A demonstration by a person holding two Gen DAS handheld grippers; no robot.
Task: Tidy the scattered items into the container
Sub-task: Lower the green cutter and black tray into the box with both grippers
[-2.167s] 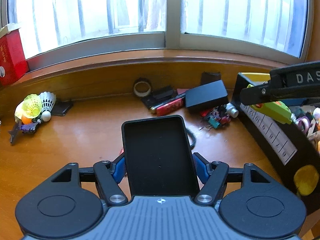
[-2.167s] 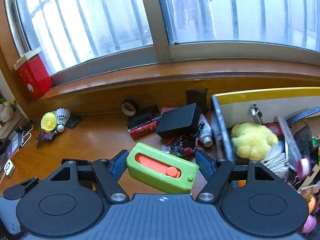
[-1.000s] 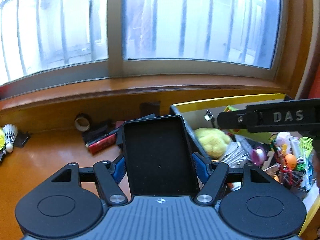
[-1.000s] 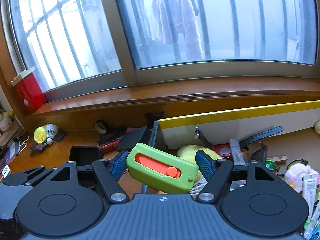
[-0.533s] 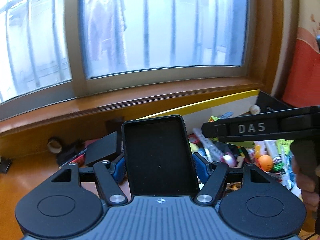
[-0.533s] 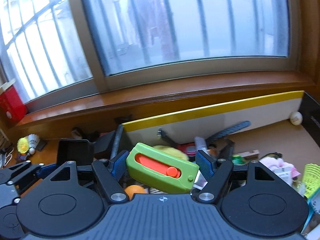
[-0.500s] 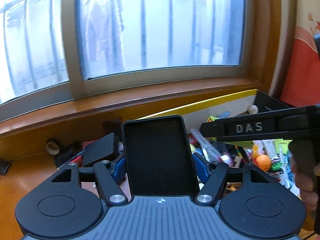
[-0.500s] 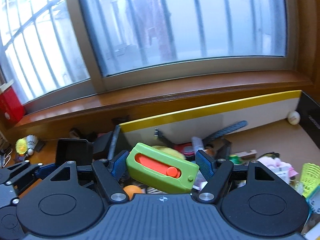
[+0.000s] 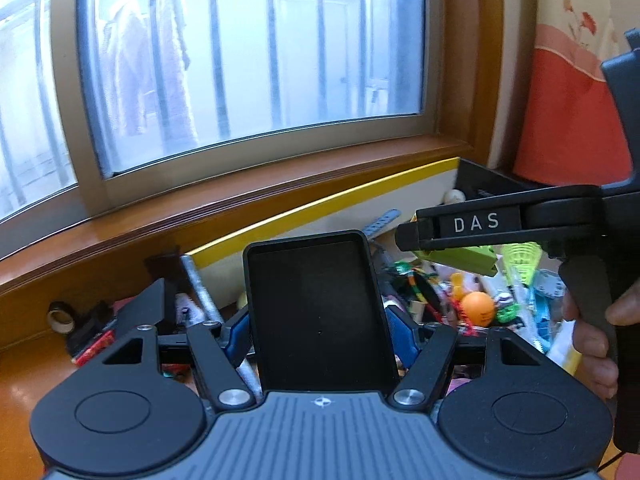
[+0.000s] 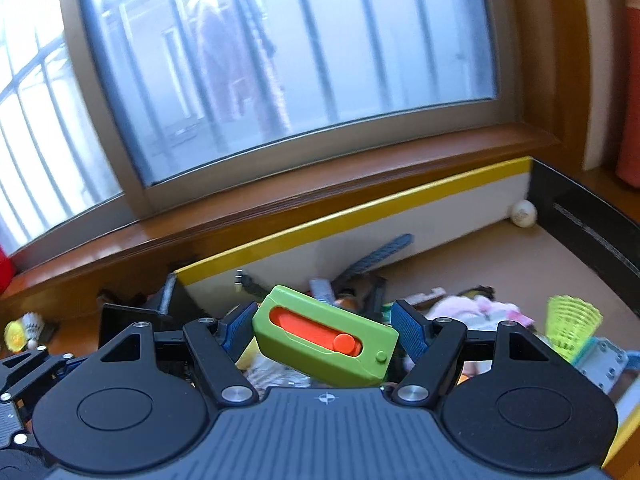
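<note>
Both of your hand-held grippers have swung across from the open bench to the container [image 10: 472, 192], whose yellow-edged white wall now lies just ahead of each of them, where earlier you faced the scattered pile under the window. Your left hand-held gripper [image 9: 318, 320] is closed on a black tray [image 9: 316, 312], a rigid, matte, rounded rectangle with a raised rim; its long axis runs straight out along the fingers, and the blue ribbed pads [image 9: 236, 332] press its two long sides. Ahead of it and below sits the container's crowded near end, with an orange ball [image 9: 477, 308] to its right. Your right hand-held gripper [image 10: 324, 340] holds a green box cutter [image 10: 326, 342], smooth hard plastic with an orange slider, lying crosswise between the pads and tilted down to the right. It looks already over the container's jumble, with bare cardboard floor and a white ball [image 10: 524, 213] far ahead to its right. Judging by this, your right hand is the nearer to a drop; open space lies forward and right of that hand-held gripper, beyond a yellow-green shuttlecock [image 10: 574, 326].
</note>
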